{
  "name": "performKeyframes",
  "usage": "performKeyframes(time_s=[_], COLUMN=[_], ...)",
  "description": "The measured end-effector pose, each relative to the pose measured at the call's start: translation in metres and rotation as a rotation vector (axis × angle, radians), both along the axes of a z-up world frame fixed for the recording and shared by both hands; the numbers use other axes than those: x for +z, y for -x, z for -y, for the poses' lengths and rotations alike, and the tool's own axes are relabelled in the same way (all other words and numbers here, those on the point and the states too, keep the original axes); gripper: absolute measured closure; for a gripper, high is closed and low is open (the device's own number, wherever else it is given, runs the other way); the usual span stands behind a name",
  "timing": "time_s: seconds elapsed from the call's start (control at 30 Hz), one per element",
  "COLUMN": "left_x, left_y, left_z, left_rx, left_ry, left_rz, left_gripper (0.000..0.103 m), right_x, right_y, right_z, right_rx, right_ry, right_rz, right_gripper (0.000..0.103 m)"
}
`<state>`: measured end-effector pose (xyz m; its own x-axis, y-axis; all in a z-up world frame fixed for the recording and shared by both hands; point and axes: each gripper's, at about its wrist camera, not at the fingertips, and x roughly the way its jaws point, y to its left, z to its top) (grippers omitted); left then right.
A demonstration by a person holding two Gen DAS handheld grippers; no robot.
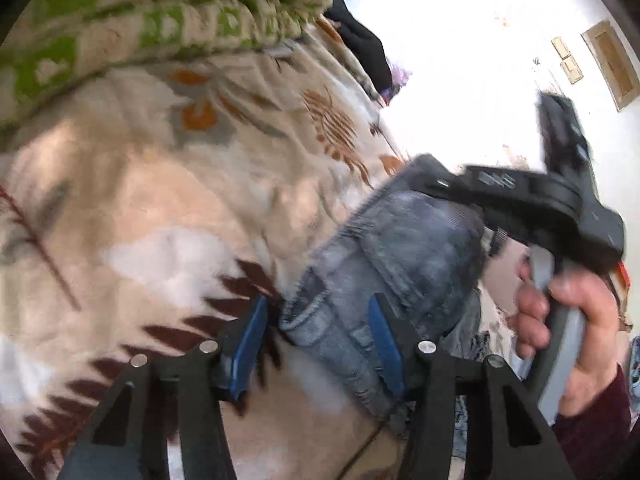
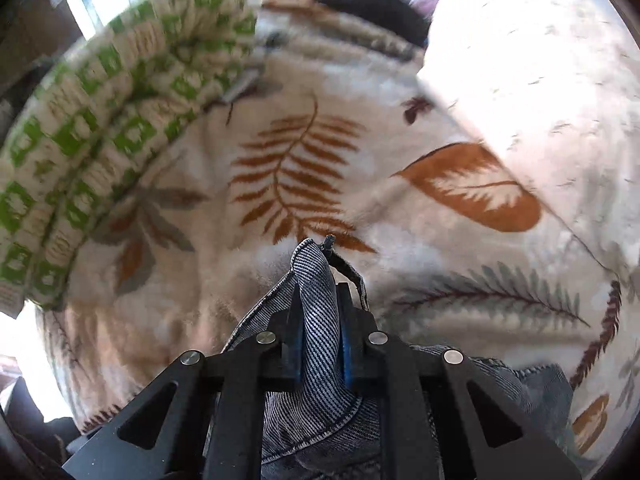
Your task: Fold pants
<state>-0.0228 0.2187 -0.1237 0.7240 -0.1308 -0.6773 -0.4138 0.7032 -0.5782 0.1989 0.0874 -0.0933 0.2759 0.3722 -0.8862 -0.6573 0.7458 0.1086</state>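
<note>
The pants are blue-grey jeans (image 1: 400,248), held up off a leaf-print blanket (image 1: 168,200). In the left wrist view my left gripper (image 1: 320,336) is open, its blue pads (image 1: 250,340) wide apart with a hem of the jeans lying between them. The right gripper (image 1: 432,172), held by a hand, pinches the far end of the jeans. In the right wrist view my right gripper (image 2: 320,336) is shut on a fold of the jeans (image 2: 318,320) that sticks up between the pads, above the blanket (image 2: 300,168).
A folded green-and-cream quilt (image 1: 160,12) lies at the back left, also in the right wrist view (image 2: 100,120). A dark garment (image 1: 364,48) lies at the blanket's far edge. A white wall with switches (image 1: 566,60) is on the right.
</note>
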Motion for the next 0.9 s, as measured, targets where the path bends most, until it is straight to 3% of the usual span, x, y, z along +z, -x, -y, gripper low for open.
performKeyframes(time_s=[0.1,0.17,0.2,0.3,0.43,0.6,0.9], left_x=[0.01,0.014,0.016,0.022,0.028,0.03,0.025], left_y=[0.006,0.001,0.001,0.003,-0.001,-0.011,-0.025], left_z=[0.004,0.003,0.006,0.011,0.015,0.022,0.019], left_rx=[-0.004,-0.02,-0.027,-0.057,-0.073,-0.11,-0.118], left_ry=[-0.072,-0.109,-0.123,-0.144,-0.174,-0.248,-0.205], left_rz=[0.029,0.039,0.046,0.076,0.113,0.082,0.067], left_gripper=[0.047,0.036,0.036,0.035,0.024,0.02,0.018], right_x=[0.021,0.029,0.033,0.046,0.054,0.06,0.045], right_y=[0.012,0.017,0.016,0.024,0.034,0.049,0.048], right_z=[0.014,0.026,0.032,0.048,0.063,0.082,0.061], right_rx=[-0.024,-0.048,-0.062,-0.094,-0.114,-0.121,-0.054], right_ry=[-0.052,-0.089,-0.107,-0.15,-0.179,-0.196,-0.197], right_rz=[0.039,0.053,0.066,0.088,0.11,0.124,0.044], right_gripper=[0.091,0.091,0.091,0.092,0.094,0.094,0.093])
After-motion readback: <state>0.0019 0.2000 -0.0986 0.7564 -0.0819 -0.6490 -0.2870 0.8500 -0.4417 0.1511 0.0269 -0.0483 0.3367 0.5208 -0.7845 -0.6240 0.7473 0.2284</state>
